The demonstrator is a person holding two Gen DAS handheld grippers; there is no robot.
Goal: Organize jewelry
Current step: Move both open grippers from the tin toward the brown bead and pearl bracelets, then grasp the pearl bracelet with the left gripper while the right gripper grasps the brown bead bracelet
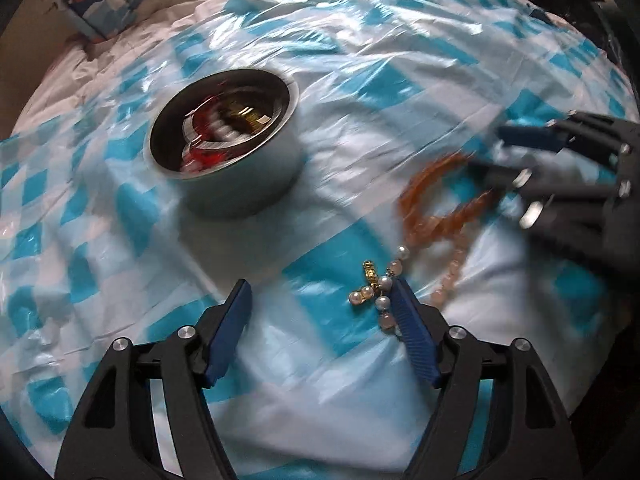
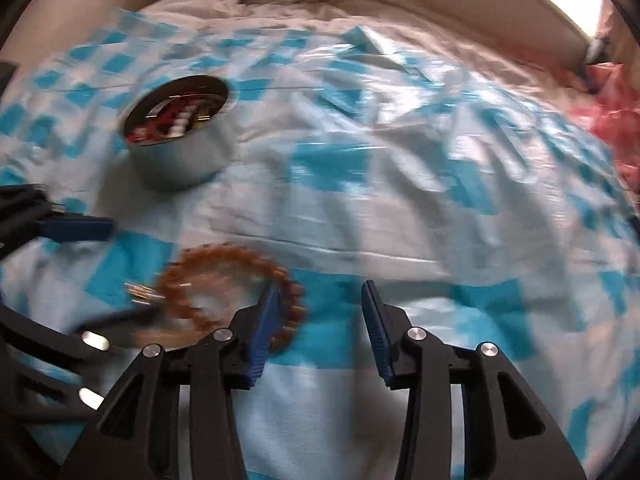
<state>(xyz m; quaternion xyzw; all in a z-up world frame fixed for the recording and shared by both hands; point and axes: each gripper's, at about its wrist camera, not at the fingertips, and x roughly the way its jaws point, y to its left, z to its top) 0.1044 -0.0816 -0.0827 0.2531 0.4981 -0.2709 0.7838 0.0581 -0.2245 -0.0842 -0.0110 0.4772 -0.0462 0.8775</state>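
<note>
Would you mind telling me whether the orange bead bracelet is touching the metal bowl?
Apart. The left wrist view shows the orange bead bracelet lying on the checked cloth well right of the metal bowl, with cloth between.

Right gripper (image 2: 318, 292) open above checked cloth (image 2: 400, 184); amber bead bracelet (image 2: 236, 284) beside left finger; bowl (image 2: 180, 128) beyond.

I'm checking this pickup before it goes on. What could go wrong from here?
1. The amber bead bracelet lies against the pink bead strand and the pearl-and-gold piece, so lifting one may drag the others.
2. The left gripper and right gripper, both open, work close together and could collide.
3. The checked plastic sheet is wrinkled; a finger may snag it.
</note>
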